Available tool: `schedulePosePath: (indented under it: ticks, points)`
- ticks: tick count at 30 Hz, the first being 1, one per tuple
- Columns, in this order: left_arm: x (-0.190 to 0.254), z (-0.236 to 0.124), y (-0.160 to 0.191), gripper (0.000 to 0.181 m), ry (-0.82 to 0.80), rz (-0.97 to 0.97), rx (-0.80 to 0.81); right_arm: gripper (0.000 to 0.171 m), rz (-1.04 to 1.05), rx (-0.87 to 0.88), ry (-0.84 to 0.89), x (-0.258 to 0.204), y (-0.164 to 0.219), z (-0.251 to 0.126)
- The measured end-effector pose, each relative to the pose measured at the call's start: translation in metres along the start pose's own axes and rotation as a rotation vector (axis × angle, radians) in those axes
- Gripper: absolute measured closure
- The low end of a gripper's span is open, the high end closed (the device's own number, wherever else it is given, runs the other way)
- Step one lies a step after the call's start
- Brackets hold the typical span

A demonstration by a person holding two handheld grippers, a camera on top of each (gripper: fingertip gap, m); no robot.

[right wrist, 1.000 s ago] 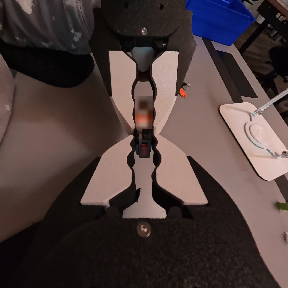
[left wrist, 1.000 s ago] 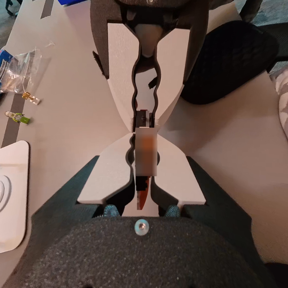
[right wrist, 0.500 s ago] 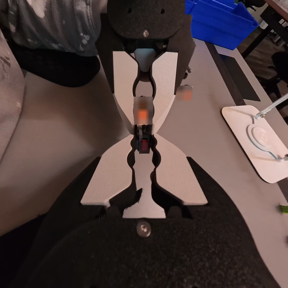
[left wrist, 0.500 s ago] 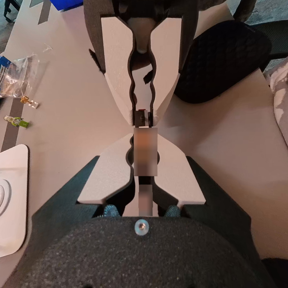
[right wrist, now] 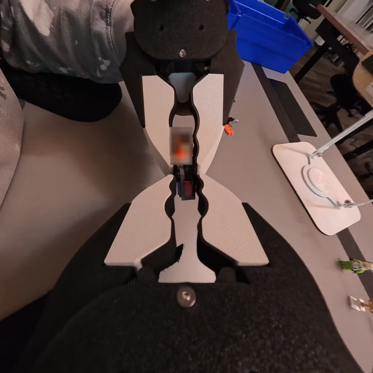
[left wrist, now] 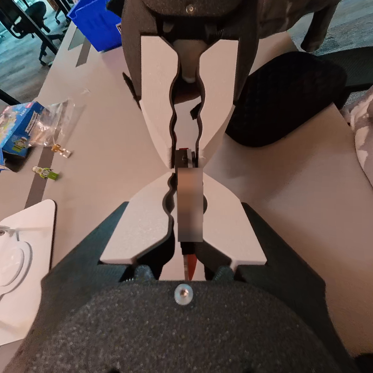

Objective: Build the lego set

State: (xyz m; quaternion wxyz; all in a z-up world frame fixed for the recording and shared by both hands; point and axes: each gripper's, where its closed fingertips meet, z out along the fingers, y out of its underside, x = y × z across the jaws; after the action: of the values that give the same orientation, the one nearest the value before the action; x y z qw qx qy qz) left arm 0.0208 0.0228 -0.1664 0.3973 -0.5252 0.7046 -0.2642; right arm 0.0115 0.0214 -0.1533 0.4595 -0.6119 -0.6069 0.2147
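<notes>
My two grippers meet tip to tip above the grey table (left wrist: 101, 161). My left gripper (left wrist: 186, 177) is shut on a red and black lego piece (left wrist: 189, 266), mostly hidden by a blurred patch. My right gripper (right wrist: 185, 179) is shut on a dark grey lego assembly with a red brick (right wrist: 187, 188). That assembly also shows in the left wrist view (left wrist: 183, 158), held by the right gripper (left wrist: 184, 163). The left gripper (right wrist: 184, 167) faces me in the right wrist view. The two pieces touch; I cannot tell whether they are joined.
On the table lie a green minifigure (left wrist: 45, 173), a small white and gold piece (left wrist: 61, 150), a clear bag (left wrist: 50, 125), a blue box (left wrist: 18, 129) and an orange piece (right wrist: 229, 129). A white lamp base (right wrist: 314, 185), a blue bin (right wrist: 266, 36) and a black chair seat (left wrist: 282, 96) stand around. Left and right tips are no more than a few centimetres apart. The green minifigure (left wrist: 45, 173) is about equally far from each gripper, around 35 cm. Seen from the right wrist view (right wrist: 356, 264) as well.
Both grippers stay shut and tip to tip. The pair has shifted a little, so more of the far table and the blue bin shows in both views.
</notes>
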Motion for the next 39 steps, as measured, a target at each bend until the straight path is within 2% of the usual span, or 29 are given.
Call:
schedulePosePath:
  ticks: [4,6,10,13,15,19,24,28,35,37,39]
  points:
    - [0.004,-0.002,0.0,0.162,0.02,0.011,0.016,0.14,-0.003,-0.025,-0.014,-0.003,0.006,-0.003]
    - [0.006,-0.001,-0.002,0.162,0.034,0.013,0.019,0.153,-0.019,-0.008,-0.019,-0.006,0.005,-0.004]
    - [0.009,0.0,-0.001,0.162,0.07,-0.036,0.04,0.154,0.002,-0.014,-0.043,-0.008,0.007,-0.004]
    - [0.002,0.002,0.002,0.158,0.026,-0.035,0.051,0.154,0.007,-0.051,-0.025,-0.003,0.009,-0.005]
    - [-0.002,0.002,0.006,0.164,0.009,-0.042,0.054,0.154,-0.001,-0.09,-0.007,0.0,0.008,-0.006]
    - [-0.005,0.0,0.002,0.165,0.008,-0.044,0.122,0.154,-0.01,-0.14,0.014,0.003,0.005,-0.008]
    - [-0.01,-0.007,-0.012,0.166,0.02,-0.096,0.336,0.153,0.035,-0.006,0.055,0.012,-0.011,-0.017]
    - [-0.008,-0.012,-0.022,0.166,0.029,-0.086,0.438,0.143,0.085,0.106,0.041,0.009,-0.019,-0.026]
    - [0.003,-0.01,-0.034,0.166,0.06,-0.06,0.475,0.142,0.104,0.167,0.034,0.0,-0.021,-0.026]
    - [0.004,-0.008,-0.033,0.166,0.057,-0.055,0.464,0.152,0.113,0.192,0.028,-0.001,-0.024,-0.026]
    - [0.003,-0.007,-0.033,0.166,0.058,-0.072,0.454,0.153,0.132,0.194,0.026,0.0,-0.023,-0.026]
